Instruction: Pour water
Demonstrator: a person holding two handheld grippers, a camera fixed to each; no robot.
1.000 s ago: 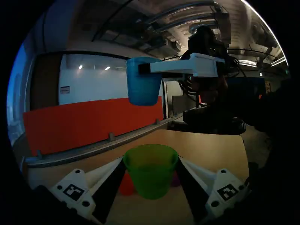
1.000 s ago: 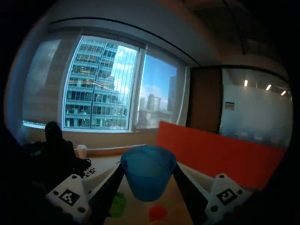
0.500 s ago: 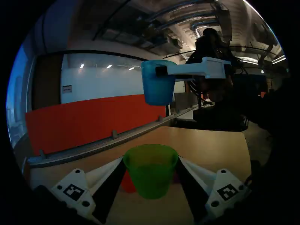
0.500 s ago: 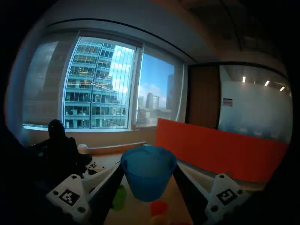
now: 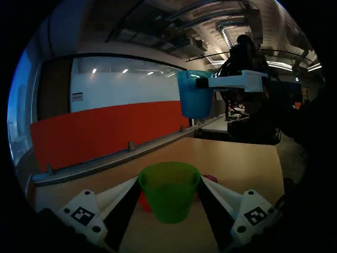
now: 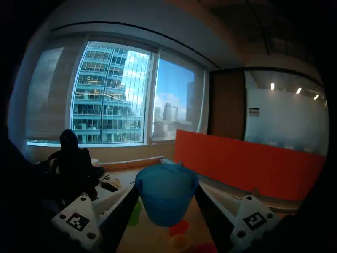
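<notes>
We see left gripper point(image 5: 169, 183) pinching translucent green cup point(image 5: 169, 198), upright, by tan table point(image 5: 240, 160). Right gripper point(image 6: 167, 187) clamps translucent blue cup point(image 6: 167, 204), upright, raised well above table.

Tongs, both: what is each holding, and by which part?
Left tongs clamp the green cup by its side walls; right tongs clamp the blue cup likewise.

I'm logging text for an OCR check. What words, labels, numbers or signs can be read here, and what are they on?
No text is readable.
The notice on the glass wall: too small and blurred to read.
The square markers on the fingers: patterns, no letters.
The green cup and blue cup: no print visible.
</notes>
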